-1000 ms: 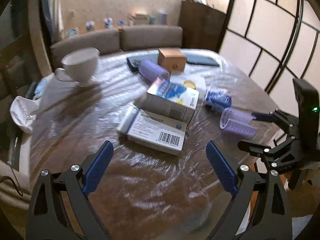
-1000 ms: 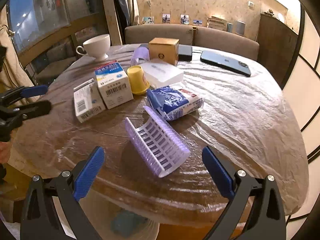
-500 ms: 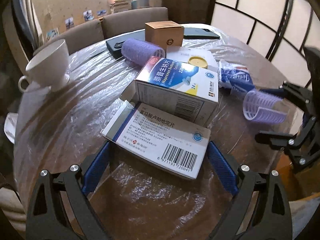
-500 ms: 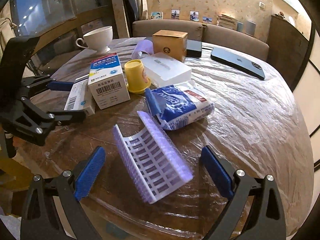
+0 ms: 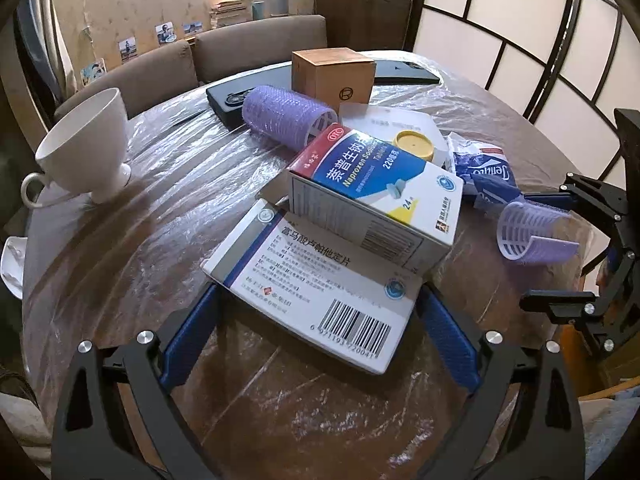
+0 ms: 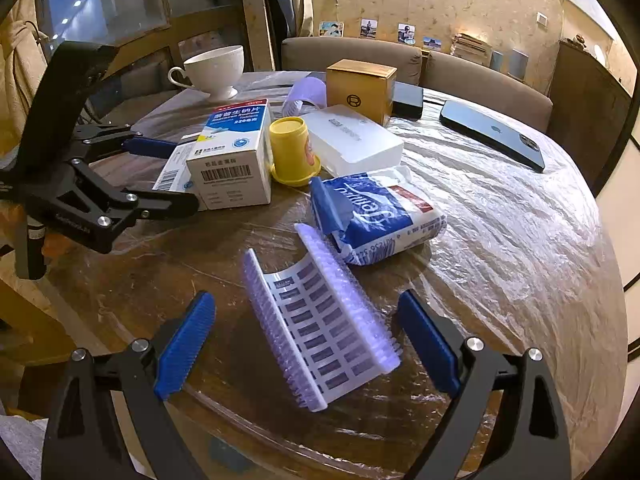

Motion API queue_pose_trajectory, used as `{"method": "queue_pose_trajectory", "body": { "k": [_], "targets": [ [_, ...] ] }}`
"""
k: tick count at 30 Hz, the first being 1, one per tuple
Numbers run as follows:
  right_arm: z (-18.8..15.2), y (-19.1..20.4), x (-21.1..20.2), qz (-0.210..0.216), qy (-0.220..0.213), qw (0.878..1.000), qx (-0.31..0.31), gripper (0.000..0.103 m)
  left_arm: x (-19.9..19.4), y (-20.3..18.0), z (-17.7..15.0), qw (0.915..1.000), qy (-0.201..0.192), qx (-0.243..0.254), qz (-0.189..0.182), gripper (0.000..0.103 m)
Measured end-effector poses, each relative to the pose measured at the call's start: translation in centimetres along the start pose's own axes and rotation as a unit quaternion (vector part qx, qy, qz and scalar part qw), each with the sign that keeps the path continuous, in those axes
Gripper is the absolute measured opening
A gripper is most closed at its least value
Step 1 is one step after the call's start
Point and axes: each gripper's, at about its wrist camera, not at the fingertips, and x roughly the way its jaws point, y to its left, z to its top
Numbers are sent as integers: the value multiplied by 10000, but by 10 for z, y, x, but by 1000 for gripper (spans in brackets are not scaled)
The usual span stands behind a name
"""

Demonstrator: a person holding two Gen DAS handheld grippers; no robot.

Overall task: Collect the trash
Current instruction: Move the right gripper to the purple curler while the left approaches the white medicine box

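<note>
Both tongs stood spread over the plastic-covered table [image 5: 120, 240], neither clamped on anything. On the left hand, the left gripper [image 5: 316, 332] had its blue pads either side of the near end of the flat pill box [image 5: 316, 280], so close that contact could not be ruled out, though no squeeze showed. On the right hand, the right gripper [image 6: 306, 340] straddled the broken purple hair roller [image 6: 320, 320] with clear gaps on both sides; its jaws had just been closing a little around it.

Doing this step well probably meant letting each pair of pads settle level with its piece before squeezing. The flat box leaned against the taller blue-and-white box [image 5: 376, 192], so a gentle straight pull towards the holder looked safer than a twist, which could topple the tall one. The roller half was thin, springy and open along one side; a soft grip across its ribbed edges seemed wiser than a hard pinch that might flip it out.

Just beyond the roller lay the crumpled tissue packet [image 6: 380, 216], then a yellow cup [image 6: 292, 152]. Farther back sat a whole purple roller [image 5: 288, 116], a brown box [image 5: 332, 76], the white teacup [image 5: 88, 144] and a phone [image 6: 496, 136].
</note>
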Motion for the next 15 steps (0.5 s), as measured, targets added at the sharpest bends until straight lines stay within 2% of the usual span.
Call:
{"method": "queue_pose_trajectory", "body": {
  "k": [6, 10, 12, 15],
  "targets": [
    [-1, 2, -1, 37, -4, 10000, -40, 89, 4, -2, 4, 9998, 60, 28, 170, 98],
    [0, 2, -3, 28, -12, 10000, -38, 74, 3, -6, 4, 9999, -28, -111, 126, 98],
    [0, 1, -4, 17, -26, 10000, -37, 70, 3, -9, 4, 9997, -63, -84, 219, 91],
    [0, 1, -4, 35, -15, 10000, -36, 69, 2, -11, 2, 9996, -85, -62, 265, 87]
  ]
}}
